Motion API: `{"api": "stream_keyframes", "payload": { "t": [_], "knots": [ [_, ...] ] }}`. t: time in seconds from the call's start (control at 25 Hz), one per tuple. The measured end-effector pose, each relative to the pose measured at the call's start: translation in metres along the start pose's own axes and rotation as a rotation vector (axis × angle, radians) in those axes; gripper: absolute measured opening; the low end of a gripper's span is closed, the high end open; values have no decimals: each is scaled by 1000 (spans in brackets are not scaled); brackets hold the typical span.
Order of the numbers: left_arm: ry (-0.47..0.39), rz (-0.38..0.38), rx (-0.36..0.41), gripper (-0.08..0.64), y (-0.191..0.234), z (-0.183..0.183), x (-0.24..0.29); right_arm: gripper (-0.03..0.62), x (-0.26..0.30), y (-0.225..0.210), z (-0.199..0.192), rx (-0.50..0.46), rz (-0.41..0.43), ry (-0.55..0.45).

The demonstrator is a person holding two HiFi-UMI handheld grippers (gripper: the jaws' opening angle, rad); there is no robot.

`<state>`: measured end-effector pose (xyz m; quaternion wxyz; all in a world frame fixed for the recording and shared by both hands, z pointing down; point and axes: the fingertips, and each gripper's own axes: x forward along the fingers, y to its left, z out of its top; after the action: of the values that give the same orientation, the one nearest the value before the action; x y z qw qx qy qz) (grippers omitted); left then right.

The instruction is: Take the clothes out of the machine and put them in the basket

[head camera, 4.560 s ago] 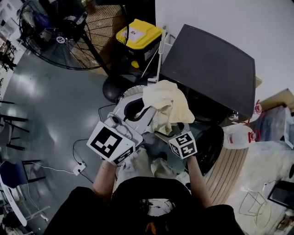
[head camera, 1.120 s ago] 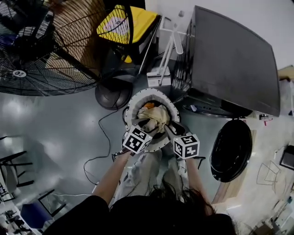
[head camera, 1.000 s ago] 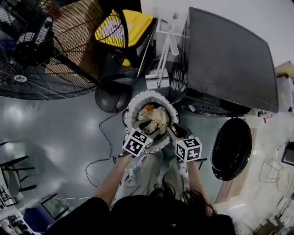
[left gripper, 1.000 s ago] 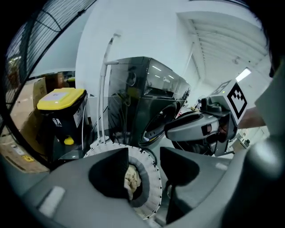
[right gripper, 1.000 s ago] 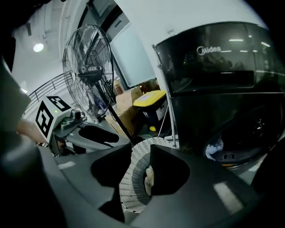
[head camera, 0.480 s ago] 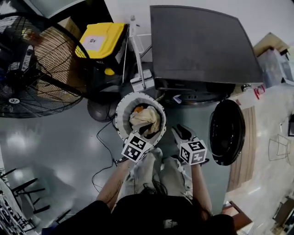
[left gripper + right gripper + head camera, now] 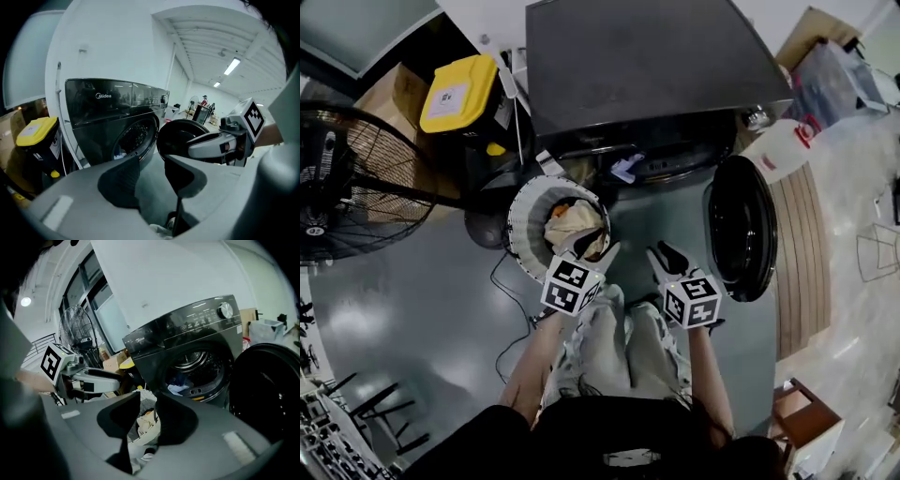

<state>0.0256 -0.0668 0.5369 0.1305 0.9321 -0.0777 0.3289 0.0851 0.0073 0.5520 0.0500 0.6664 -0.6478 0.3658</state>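
Lying heaped in the white laundry basket (image 7: pixel 517 225), left of centre in the head view, is a cream garment (image 7: pixel 570 217).
More laundry (image 7: pixel 626 169) sits in the drum of the dark front-loading washer (image 7: pixel 647 75) at the top, its round door (image 7: pixel 741 230) open at right. The left gripper (image 7: pixel 598 253) at the basket's lower rim and the right gripper (image 7: pixel 664 258) beside it both have jaws apart, empty. A yellow-lidded bin (image 7: pixel 455 89) stands upper left.
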Motion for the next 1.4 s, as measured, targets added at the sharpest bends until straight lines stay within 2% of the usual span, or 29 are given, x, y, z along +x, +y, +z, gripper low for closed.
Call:
{"api": "stream_keyframes", "payload": {
  "t": [0.36,0.64,0.84,1.12,1.4],
  "knots": [
    [44,25,84,175,-26,15,52,114,-30,-49,-15,54,-17,-40],
    [124,27,183,175,-31,13,100,112,-28,-85,-30,88,-39,-49],
    [165,71,250,175,-13,8,136,107,-14,-108,-36,113,-48,-64],
    [201,124,269,175,29,-7,189,107,28,-136,-49,117,-59,-66],
    [278,227,304,175,69,-33,243,107,70,-167,-66,117,-71,-61]
  ]
}}
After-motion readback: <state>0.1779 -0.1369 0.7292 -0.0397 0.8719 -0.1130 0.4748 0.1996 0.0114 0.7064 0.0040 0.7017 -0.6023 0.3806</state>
